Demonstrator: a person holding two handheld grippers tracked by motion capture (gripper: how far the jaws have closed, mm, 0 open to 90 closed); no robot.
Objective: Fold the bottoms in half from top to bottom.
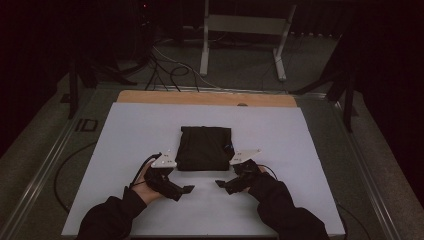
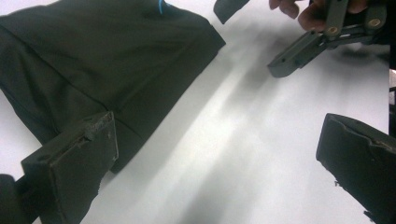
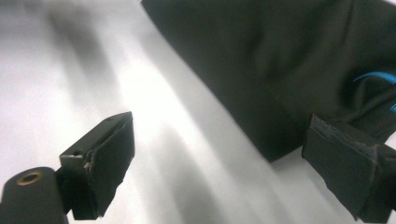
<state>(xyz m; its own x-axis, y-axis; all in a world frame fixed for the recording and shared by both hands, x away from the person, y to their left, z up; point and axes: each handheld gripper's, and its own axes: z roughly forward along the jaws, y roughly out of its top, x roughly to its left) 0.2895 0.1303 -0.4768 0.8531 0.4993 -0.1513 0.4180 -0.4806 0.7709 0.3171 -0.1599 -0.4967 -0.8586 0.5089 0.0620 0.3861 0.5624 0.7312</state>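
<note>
A black cloth [image 1: 205,147], folded into a rough rectangle, lies flat in the middle of the white table top [image 1: 125,135]. My left gripper [image 1: 183,190] is just off the cloth's near left corner, and my right gripper [image 1: 221,184] is off its near right corner; their tips point toward each other. In the left gripper view the cloth [image 2: 102,60] lies ahead to the left, and my left gripper [image 2: 215,158] stands open over bare table. In the right gripper view my right gripper [image 3: 224,163] is open, with the cloth [image 3: 289,60] and its blue mark [image 3: 373,77] by the right jaw.
A wooden strip [image 1: 205,98] runs along the table's far edge. Beyond it are a white metal frame [image 1: 240,30] and loose cables [image 1: 165,70] on the floor. A cable [image 1: 62,172] loops off the table's left side. Bare white surface surrounds the cloth.
</note>
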